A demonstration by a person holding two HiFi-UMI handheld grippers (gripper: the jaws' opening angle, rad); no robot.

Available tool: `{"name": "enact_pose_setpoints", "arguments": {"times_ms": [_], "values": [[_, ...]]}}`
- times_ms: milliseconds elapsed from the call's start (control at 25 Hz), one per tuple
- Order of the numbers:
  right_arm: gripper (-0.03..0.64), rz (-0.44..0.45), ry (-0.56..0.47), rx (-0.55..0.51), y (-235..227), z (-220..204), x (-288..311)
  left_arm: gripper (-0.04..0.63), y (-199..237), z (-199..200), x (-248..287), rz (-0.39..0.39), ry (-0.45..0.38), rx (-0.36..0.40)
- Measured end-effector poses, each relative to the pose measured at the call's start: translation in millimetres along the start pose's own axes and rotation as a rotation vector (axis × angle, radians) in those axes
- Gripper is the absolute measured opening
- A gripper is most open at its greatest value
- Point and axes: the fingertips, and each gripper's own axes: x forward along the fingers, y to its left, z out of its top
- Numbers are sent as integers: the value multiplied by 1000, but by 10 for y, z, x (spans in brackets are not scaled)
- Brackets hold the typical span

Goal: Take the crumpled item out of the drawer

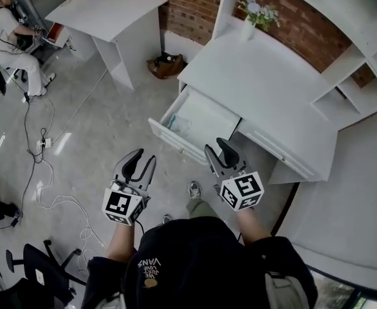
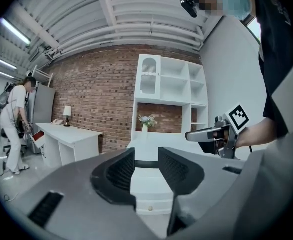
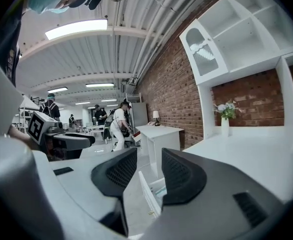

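One white desk (image 1: 266, 89), its drawer (image 1: 209, 116) open, stands against a brick wall (image 1: 195, 2).

The pulled-out white wooden drawer (image 1: 208, 116) is left open to approach from above (only a small crumpled clear plastic item (image 1: 179, 125) is lodged at its left end), while its rear is roofed by the white desk top (image 1: 266, 85).

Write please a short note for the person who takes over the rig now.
Left hand-held gripper: open, empty, in the air short of the drawer.
Right hand-held gripper: open, empty, near the drawer's front.
Crumpled item: inside the drawer, at its left end in the head view.
Done: drawer stands open.
Left: reach in, grip the item, lift it out.
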Motion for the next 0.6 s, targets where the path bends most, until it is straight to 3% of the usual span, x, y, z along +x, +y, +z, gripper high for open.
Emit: {"name": "enact_pose_setpoints", "arguments": {"times_ms": [360, 600], "values": [[135, 185, 69, -93, -598, 41, 802, 126, 215, 84, 761, 138, -8, -28], [135, 299, 145, -147, -815, -186, 1254, 126, 361, 57, 1020, 230, 11, -45]]}}
